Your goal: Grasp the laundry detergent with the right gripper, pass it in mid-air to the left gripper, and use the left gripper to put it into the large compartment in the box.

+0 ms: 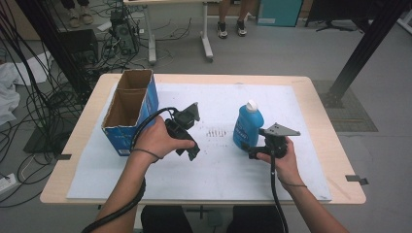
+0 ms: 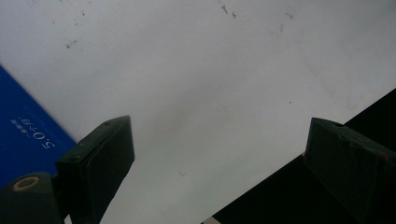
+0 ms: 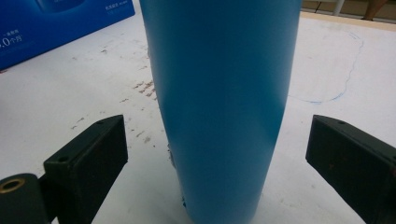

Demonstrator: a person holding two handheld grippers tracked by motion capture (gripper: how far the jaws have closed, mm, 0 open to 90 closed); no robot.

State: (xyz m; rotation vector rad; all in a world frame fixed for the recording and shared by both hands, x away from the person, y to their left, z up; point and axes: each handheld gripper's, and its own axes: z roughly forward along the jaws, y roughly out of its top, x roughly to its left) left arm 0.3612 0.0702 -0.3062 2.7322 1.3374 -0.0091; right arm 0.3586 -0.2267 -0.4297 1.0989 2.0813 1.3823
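right gripper (image 3: 217, 154): jaws wide open around the bottle (image 3: 219, 102), likely lined up to grab | left gripper (image 2: 217, 158): jaws open, empty, held left of bottle beside box (image 1: 128, 109)

A white paper sheet (image 1: 204, 170) covers most of the light wooden table (image 1: 335, 145). An open blue cardboard box (image 1: 130, 109) lies on the sheet's far left. A blue plastic bottle with a white cap (image 1: 248, 124) stands upright right of centre, well apart from the box. The left gripper (image 1: 187, 138) is between them; the right gripper (image 1: 257, 148) sits just before the bottle, its jaws either side of it.
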